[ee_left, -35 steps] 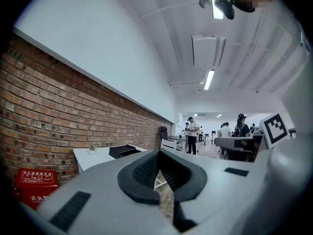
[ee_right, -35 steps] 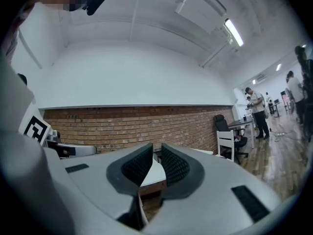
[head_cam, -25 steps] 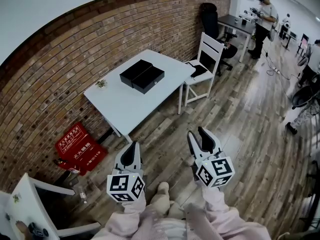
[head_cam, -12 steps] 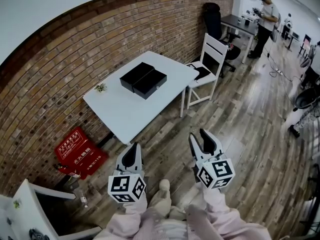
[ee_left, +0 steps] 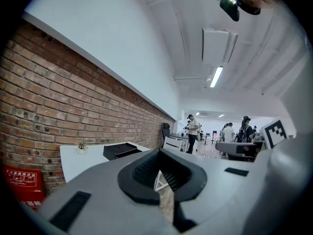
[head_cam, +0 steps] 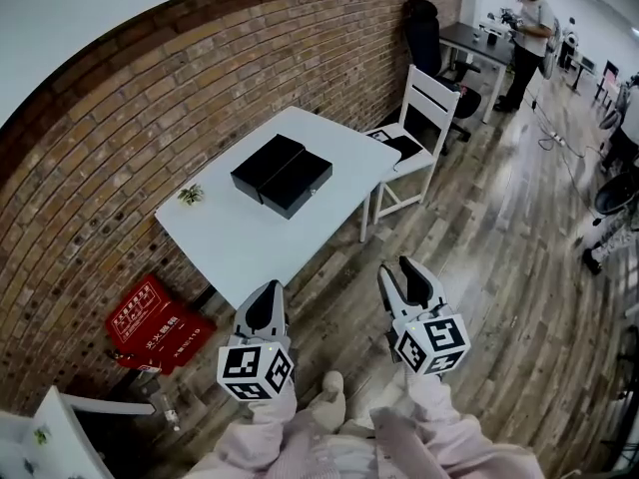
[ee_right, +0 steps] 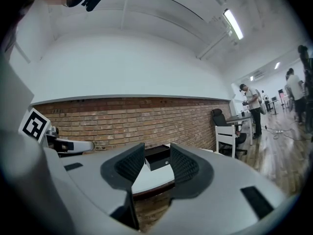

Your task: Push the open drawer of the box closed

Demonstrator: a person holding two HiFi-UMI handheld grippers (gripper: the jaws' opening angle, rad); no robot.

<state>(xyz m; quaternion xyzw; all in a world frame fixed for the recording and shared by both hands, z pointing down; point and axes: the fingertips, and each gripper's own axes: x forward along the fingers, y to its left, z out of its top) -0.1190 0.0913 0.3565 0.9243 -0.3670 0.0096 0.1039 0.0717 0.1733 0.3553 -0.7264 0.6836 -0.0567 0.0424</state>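
A black box [head_cam: 266,163] lies on the white table [head_cam: 230,236] by the brick wall, with its drawer [head_cam: 299,183] pulled out toward the right. Both grippers are held low over the wooden floor, well short of the table. The jaws of my left gripper [head_cam: 263,305] are together and hold nothing. My right gripper [head_cam: 401,279] stands open and empty. In the left gripper view the box [ee_left: 120,151] shows far off above my left gripper [ee_left: 159,174]. The right gripper view frames the box [ee_right: 158,160] in the gap of my right gripper [ee_right: 156,152].
A small potted plant [head_cam: 190,195] sits at the table's left end. A white chair [head_cam: 415,116] stands to the table's right. Red boxes [head_cam: 155,319] lie on the floor by the wall. A person [head_cam: 527,26] stands at a far desk beside a black office chair [head_cam: 424,30].
The table and box have drifted slightly left and lower in the head view and look a little nearer. Both grippers keep their pose and jaw state.
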